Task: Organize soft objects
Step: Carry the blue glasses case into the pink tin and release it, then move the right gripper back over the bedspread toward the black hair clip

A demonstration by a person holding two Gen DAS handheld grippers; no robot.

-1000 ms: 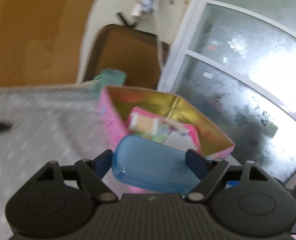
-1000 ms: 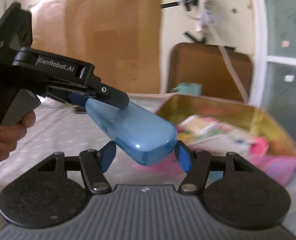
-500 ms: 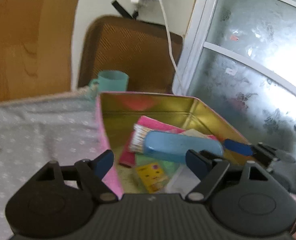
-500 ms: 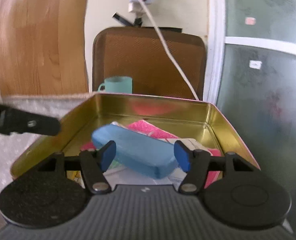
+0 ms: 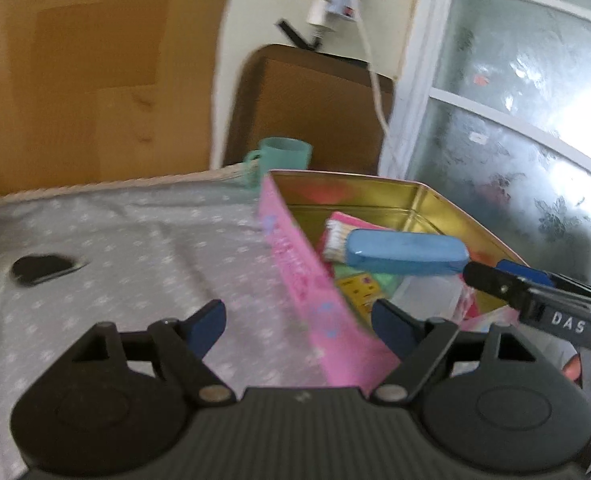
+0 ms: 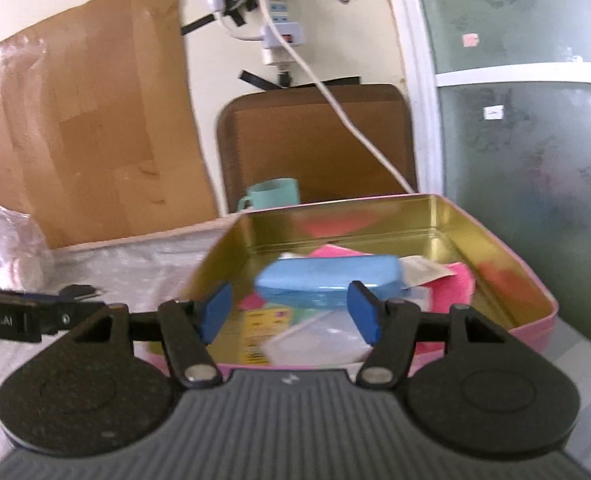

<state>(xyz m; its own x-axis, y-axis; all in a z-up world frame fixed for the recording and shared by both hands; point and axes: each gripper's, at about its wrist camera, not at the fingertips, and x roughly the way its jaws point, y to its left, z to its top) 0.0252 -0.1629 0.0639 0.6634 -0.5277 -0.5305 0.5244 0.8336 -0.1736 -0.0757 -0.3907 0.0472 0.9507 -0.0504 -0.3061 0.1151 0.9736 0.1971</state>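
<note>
The blue case (image 6: 327, 283) is seen lying inside the pink tin box (image 6: 533, 330), on top of the other things there, so the step of placing it in the box is judged to be finished. The right gripper (image 6: 291, 312) is spread wide and holds nothing; its blue pads stand apart in front of the case without touching it. The left gripper (image 5: 297, 322) is also wide open and empty, and it is held over the grey dotted cloth (image 5: 115, 248) on the tabletop, just beside the pink wall of the box. As a next move, another soft object would probably have to be found and picked up, which calls for turning one gripper away from the box toward the cloth. One blue case, one tin box and one green mug (image 5: 285, 156) behind the box are counted. In the box, one bundle of cotton swabs (image 5: 335, 240), one yellow card (image 6: 265, 326) and some pink pieces can be made out; their exact number cannot be told because of blur. One dark small object (image 5: 39, 268) lies on the cloth, well apart from the box.
</note>
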